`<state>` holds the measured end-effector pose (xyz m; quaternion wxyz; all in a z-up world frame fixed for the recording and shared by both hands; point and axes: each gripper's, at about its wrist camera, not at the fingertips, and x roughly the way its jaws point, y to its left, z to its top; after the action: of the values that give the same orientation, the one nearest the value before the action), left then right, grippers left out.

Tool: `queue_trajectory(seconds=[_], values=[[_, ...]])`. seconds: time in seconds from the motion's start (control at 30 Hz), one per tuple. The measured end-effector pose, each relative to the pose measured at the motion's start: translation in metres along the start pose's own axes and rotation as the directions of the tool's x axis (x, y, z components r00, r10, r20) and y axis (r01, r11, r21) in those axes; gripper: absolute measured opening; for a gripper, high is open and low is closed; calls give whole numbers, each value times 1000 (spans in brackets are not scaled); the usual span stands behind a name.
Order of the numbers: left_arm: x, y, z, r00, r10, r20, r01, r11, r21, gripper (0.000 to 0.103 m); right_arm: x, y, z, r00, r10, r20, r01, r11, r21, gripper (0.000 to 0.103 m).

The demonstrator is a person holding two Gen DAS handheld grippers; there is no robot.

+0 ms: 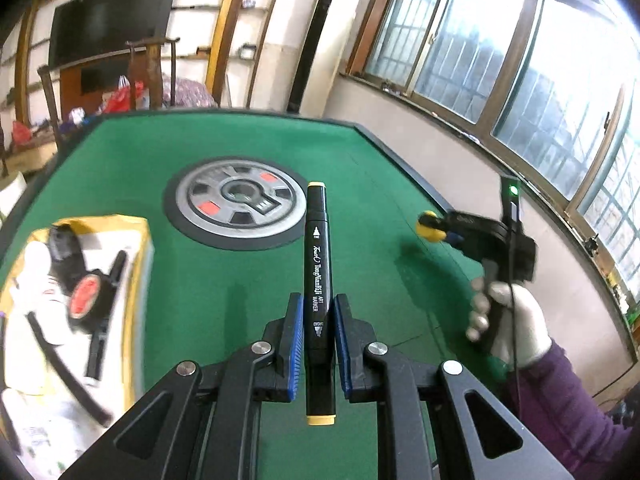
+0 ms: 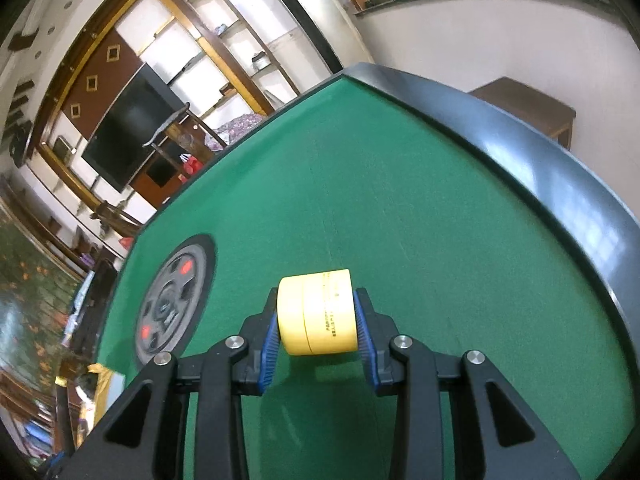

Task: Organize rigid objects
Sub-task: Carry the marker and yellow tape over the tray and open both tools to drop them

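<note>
— So, what is each gripper carrying?

— Left gripper [image 1: 318,322] has its fingers [image 1: 291,336] closed narrow on a black marker [image 1: 318,264] with yellow end caps. It lies lengthwise between the pads, most of its length sticking out ahead of the fingertips, above the green worktop [image 1: 240,280]. Right gripper [image 2: 316,320] is clamped on a yellow jar [image 2: 318,312], a squat round pot lying on its side between the blue pads, held just over the felt.

— Where should they go?

— My guess is the yellow-rimmed box [image 1: 142,248] off to the left of the left fingers. It already holds a red-topped round thing, some black sticks and white pieces. The grey round hub [image 1: 236,206] sits ahead of the marker's far tip.

— How to do it well?

— Swing the marker left and keep it level, because the grip is near one end and the long front part could pivot or catch the box rim. Lower it alongside the black sticks, then open. For the jar, the pads press on its curved wall, I think, so it may roll out; keep it low, bring it over the box after the left side is clear, and release only once it is resting on something.
</note>
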<state>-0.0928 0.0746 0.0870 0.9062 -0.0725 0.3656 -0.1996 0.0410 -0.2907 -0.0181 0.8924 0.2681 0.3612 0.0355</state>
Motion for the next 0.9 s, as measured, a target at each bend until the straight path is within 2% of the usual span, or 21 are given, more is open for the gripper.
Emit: queue_trajectory(seconds=[0.1, 0.27, 0.33, 0.4, 0.57, 0.63, 0.77, 0.9], values=[[4, 10, 2, 1000, -8, 3, 9, 1000, -24, 14, -26, 14, -33, 995, 87, -39, -86, 996, 6, 33], [-13, 30, 1, 998, -31, 49, 36, 995, -98, 14, -56, 45, -79, 985, 149, -89, -152, 988, -28, 33], [-25, 42, -4, 997, -31, 69, 39, 992, -121, 14, -62, 69, -91, 977, 175, -123, -185, 980, -69, 33], [-41, 62, -15, 997, 2, 83, 11, 988, -153, 14, -66, 101, -100, 967, 206, -152, -227, 964, -138, 33], [-82, 125, -42, 985, 147, 87, -120, 957, -263, 15, -67, 177, -122, 927, 290, -240, -347, 904, -248, 33], [-93, 149, -52, 977, 197, 77, -166, 939, -303, 15, -58, 214, -135, 901, 310, -305, -397, 872, -286, 33], [-96, 169, -67, 965, 255, 63, -222, 920, -322, 15, -38, 266, -157, 860, 318, -400, -454, 835, -311, 33], [-83, 186, -73, 966, 255, 37, -228, 914, -335, 15, -20, 311, -187, 838, 284, -466, -471, 808, -355, 33]])
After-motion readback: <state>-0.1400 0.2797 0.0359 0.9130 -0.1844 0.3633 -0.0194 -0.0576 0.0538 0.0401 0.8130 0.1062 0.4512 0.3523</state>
